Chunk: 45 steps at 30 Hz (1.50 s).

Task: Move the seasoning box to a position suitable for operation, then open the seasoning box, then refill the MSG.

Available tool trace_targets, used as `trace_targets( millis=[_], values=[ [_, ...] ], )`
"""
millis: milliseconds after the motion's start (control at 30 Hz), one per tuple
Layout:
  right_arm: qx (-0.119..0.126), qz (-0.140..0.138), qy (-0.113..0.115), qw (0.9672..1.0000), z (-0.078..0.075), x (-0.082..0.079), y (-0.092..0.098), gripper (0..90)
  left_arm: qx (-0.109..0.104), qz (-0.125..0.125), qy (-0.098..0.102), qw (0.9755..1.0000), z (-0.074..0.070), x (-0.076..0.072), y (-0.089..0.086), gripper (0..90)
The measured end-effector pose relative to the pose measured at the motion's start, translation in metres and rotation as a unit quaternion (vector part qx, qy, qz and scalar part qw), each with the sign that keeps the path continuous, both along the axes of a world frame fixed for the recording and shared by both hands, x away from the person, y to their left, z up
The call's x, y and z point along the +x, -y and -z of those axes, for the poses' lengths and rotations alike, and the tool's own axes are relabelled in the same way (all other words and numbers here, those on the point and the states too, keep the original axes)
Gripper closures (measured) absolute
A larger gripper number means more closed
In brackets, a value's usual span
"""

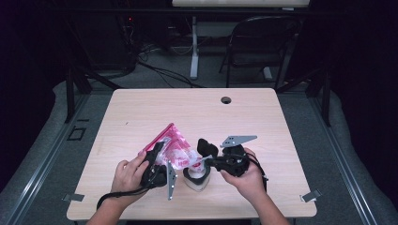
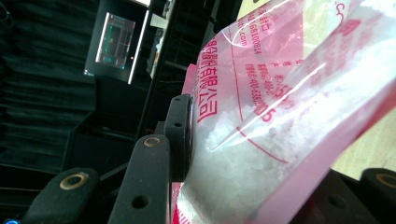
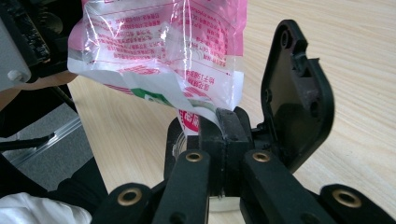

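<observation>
Wooden table point(image 1: 141, 112) lay under both claws: the left claw point(image 1: 157, 154) gripped the pink bag point(image 1: 174, 147) of white grains, the right claw point(image 3: 224, 122) pinched its lower corner over a small jar point(image 1: 196, 180), so pouring likely needed tilting next.

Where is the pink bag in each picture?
High view: the pink bag sits low and centre-left, between both grippers.
Left gripper view: it covers the right side, pressed against a black jaw.
Right gripper view: upper middle, corner pinched by the jaws.
Shared landmark: the wooden table.
</observation>
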State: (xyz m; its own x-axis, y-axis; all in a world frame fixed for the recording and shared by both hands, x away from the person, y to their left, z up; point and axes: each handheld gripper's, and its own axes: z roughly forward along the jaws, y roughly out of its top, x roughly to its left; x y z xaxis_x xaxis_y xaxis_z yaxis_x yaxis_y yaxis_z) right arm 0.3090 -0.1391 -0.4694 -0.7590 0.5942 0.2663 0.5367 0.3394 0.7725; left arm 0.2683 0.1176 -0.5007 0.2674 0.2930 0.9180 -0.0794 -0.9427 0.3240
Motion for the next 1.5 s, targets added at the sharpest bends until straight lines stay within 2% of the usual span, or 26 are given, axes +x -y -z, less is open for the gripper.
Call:
trace_targets(
  millis=[33, 467, 667, 900, 1300, 1500],
  values=[
    [-0.002, -0.002, 0.001, 1.0000, 0.000, 0.000, 0.000, 90.0, -0.006, -0.004, -0.007, 1.0000, 0.001, 0.000, -0.001, 68.9],
    [-0.002, -0.005, 0.003, 1.0000, 0.000, 0.001, -0.005, 90.0, -0.027, -0.011, -0.031, 0.9991, 0.005, 0.002, -0.007, 69.4],
    [0.002, -0.006, 0.008, 0.9999, -0.003, 0.000, -0.005, 90.0, -0.048, -0.010, -0.043, 0.9979, 0.005, 0.003, -0.008, 69.6],
    [0.001, -0.008, 0.009, 0.9999, -0.003, 0.000, -0.006, 90.0, -0.045, -0.015, -0.051, 0.9976, 0.007, 0.004, -0.009, 69.9],
    [0.006, -0.011, 0.018, 0.9998, -0.006, -0.001, -0.010, 90.0, -0.079, -0.014, -0.078, 0.9937, 0.009, 0.007, -0.014, 70.4],
    [0.004, -0.010, 0.018, 0.9998, -0.006, -0.001, -0.011, 90.0, -0.085, -0.015, -0.088, 0.9924, 0.012, 0.009, -0.015, 70.5]
  ],
)
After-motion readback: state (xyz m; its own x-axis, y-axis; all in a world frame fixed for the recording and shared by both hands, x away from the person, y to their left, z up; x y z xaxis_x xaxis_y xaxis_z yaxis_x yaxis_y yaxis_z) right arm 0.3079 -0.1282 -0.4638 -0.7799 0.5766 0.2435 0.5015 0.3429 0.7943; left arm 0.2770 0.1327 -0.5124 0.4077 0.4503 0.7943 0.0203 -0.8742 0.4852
